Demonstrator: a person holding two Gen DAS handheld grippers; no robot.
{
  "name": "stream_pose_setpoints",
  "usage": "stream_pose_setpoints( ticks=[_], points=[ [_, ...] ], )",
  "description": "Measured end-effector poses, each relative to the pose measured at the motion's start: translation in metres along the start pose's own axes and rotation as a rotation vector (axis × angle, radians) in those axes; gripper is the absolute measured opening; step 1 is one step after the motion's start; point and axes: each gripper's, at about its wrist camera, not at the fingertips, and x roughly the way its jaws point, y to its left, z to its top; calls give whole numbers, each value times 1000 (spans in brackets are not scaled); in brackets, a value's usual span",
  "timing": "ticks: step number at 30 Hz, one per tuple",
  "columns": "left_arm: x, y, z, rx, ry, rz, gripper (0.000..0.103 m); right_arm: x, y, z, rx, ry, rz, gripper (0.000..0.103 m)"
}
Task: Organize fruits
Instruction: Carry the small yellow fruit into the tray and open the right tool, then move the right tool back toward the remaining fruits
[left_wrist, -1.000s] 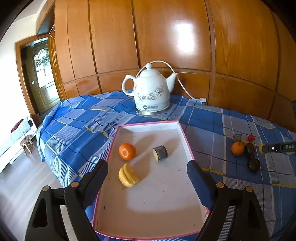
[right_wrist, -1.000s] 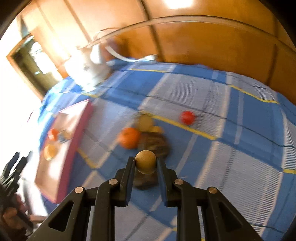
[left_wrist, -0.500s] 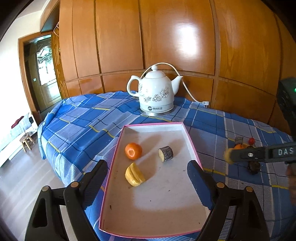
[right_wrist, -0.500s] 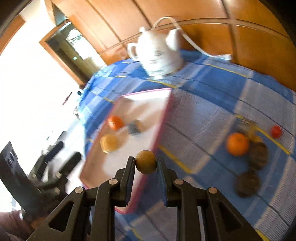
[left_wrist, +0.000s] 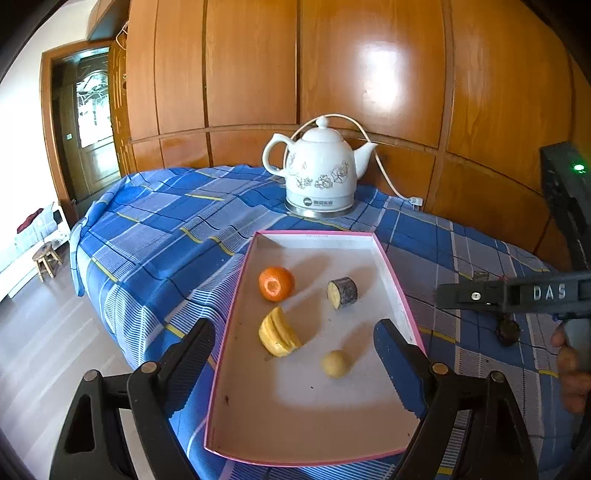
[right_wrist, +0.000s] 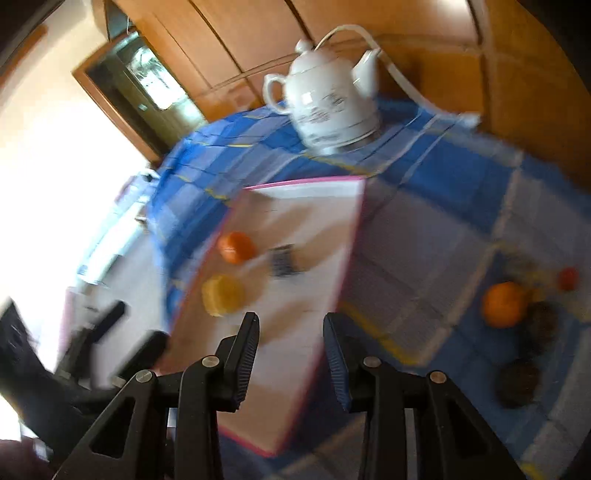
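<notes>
The small yellow fruit (left_wrist: 335, 363) lies in the pink tray (left_wrist: 395, 280), between the spread left tongs (left_wrist: 293, 363); the right tongs (right_wrist: 290, 354), opening, hold nothing.

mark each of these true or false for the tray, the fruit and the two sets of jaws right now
1. Four pieces lie in the pink-rimmed tray. True: orange, banana piece, dark-skinned chunk, small tan fruit.
2. The right gripper holds the tan fruit. False: its jaws are opening with nothing between them.
3. The left gripper is clamped on the tray rim. False: its jaws stand wide open above the tray.
4. A second orange lies on the blue cloth outside the tray. True.
5. The white kettle stands inside the tray. False: it stands on the cloth beyond it.
</notes>
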Motion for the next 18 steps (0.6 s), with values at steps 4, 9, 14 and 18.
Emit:
stream_pose_setpoints(
  ticks=[4, 9, 14, 18],
  points=[
    [2, -5, -1, 15, 11, -14, 88, -21, -6, -11, -94, -51, -203, 36],
    [5, -12, -2, 38, 31, -25, 88, -47, -36, -21, -119, -90, -363, 36],
    [8, -21, -3, 54, 50, -56, 88, -71, -90, -32, -34, -79, -457, 36],
    [10, -26, -3, 54, 73, -86, 87, -89, -143, -42, 91, -69, -509, 36]
  ],
)
